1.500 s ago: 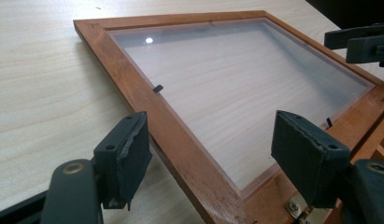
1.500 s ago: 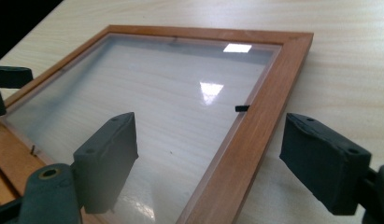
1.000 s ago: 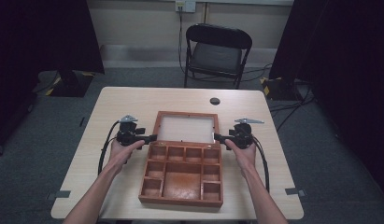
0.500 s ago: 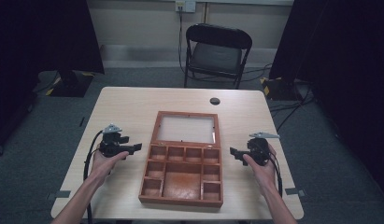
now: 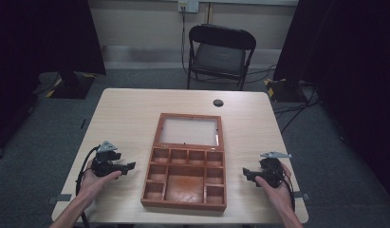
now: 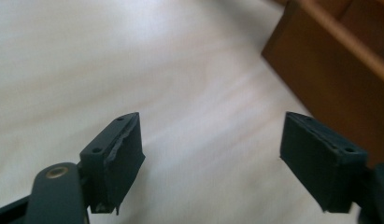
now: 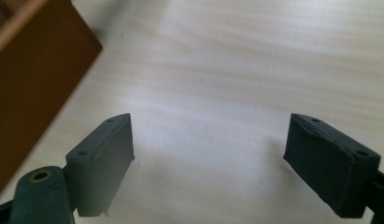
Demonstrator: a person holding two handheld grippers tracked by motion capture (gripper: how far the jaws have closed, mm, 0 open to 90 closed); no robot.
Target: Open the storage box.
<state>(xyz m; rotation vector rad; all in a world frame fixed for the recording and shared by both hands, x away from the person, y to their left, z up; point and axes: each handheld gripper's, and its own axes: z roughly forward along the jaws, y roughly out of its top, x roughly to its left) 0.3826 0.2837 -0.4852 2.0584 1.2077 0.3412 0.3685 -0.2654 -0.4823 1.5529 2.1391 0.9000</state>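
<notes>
Brown wooden organiser box (image 5: pixel 185 178) sits mid-counter, glass-paned lid (image 5: pixel 188 131) folded flat open on the far side, so the divided compartments are fully exposed; they look bare in the high view. Left tongs (image 5: pixel 128 166) rest on the pale wooden counter (image 5: pixel 135 109) just off the box's left wall, right tongs (image 5: pixel 246 173) off its right wall, each apart from the wood, not touching. Both pairs are spread wide with nothing between them: left gripper view has bare counter between the black pads (image 6: pixel 122 158) and the box's outer wall (image 6: pixel 320 70) at upper right; right gripper view mirrors it, pads (image 7: pixel 108 158) apart, box corner (image 7: pixel 35 70) at upper left. Both point inward at the box, hands low near the counter's front edge, symmetric. Likely reason: parked flanking the box so either side can go in without crossing over. Lid lying flat means no hold is needed to keep it up. Judgement: opening looks done, nothing in hand. Black round grommet (image 5: pixel 218 102) and black folding chair (image 5: pixel 221 54) beyond, irrelevant.
</notes>
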